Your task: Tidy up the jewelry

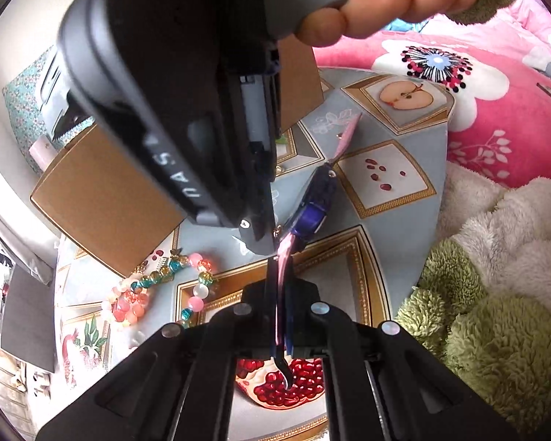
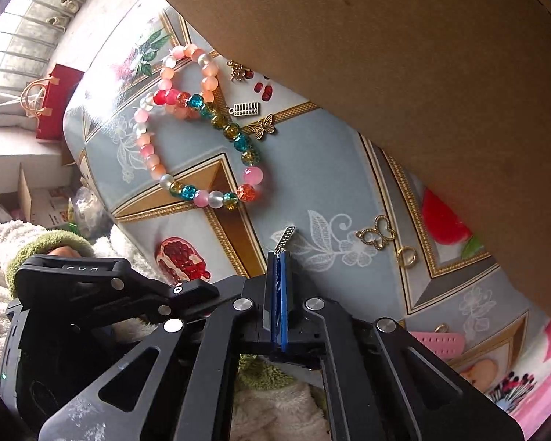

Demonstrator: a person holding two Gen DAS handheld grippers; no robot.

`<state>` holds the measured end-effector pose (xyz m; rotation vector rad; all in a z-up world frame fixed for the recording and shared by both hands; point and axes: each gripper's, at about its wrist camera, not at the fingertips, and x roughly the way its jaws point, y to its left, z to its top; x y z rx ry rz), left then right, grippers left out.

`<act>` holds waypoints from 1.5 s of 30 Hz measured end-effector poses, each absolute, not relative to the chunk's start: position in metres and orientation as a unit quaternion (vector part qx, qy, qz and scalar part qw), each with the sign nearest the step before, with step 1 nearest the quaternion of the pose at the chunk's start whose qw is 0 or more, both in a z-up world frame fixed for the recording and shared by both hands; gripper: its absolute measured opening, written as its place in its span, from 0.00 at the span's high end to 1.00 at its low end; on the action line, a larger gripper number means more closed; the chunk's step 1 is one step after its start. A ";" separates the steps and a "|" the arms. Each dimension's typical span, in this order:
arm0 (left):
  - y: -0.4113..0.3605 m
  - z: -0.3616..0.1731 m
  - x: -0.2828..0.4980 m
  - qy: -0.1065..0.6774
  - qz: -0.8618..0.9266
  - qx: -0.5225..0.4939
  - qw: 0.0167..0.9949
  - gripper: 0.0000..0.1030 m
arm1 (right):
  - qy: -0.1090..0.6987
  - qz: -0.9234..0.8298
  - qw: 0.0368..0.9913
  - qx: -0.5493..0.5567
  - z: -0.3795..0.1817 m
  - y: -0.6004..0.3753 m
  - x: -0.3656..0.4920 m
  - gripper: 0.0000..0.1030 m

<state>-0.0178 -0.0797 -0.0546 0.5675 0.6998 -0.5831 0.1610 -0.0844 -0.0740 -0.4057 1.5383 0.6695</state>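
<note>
My left gripper (image 1: 282, 268) is shut on a pink strap (image 1: 281, 294) whose far end (image 1: 347, 136) lies on the table past a dark blue clasp (image 1: 316, 202). My right gripper (image 2: 280, 257) is shut on a small silver bar charm (image 2: 286, 237); in the left wrist view it hangs just above the strap (image 1: 264, 239). Bead bracelets (image 2: 202, 128) lie on the tablecloth, also in the left wrist view (image 1: 158, 286). Gold butterfly charms (image 2: 376, 233) (image 2: 261, 126), a silver abacus charm (image 2: 244, 109) and a gold ring (image 2: 407, 256) lie loose.
A brown cardboard box (image 2: 385, 55) stands at the back of the round fruit-print table (image 2: 312, 169), also in the left wrist view (image 1: 103, 198). A pink perforated card (image 2: 437, 343) lies near the edge. A pink blanket (image 1: 496, 92) and fleece sleeves (image 1: 496, 294) lie beyond the table.
</note>
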 end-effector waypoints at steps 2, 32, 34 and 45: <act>-0.079 -0.055 -0.018 0.333 -0.282 0.266 0.860 0.97 | 0.674 0.298 0.657 -0.159 -0.071 -0.087 0.160 1.00; -0.071 -0.052 -0.008 0.361 -0.304 0.218 0.854 0.97 | 0.536 0.269 0.770 -0.218 -0.020 -0.184 0.112 0.50; -0.071 -0.051 -0.008 0.363 -0.304 0.217 0.853 0.97 | 0.539 0.276 0.759 -0.240 -0.028 -0.187 0.104 0.50; -0.074 -0.050 -0.007 0.367 -0.299 0.221 0.852 0.97 | 0.484 0.242 0.746 -0.388 -0.066 -0.172 0.091 0.79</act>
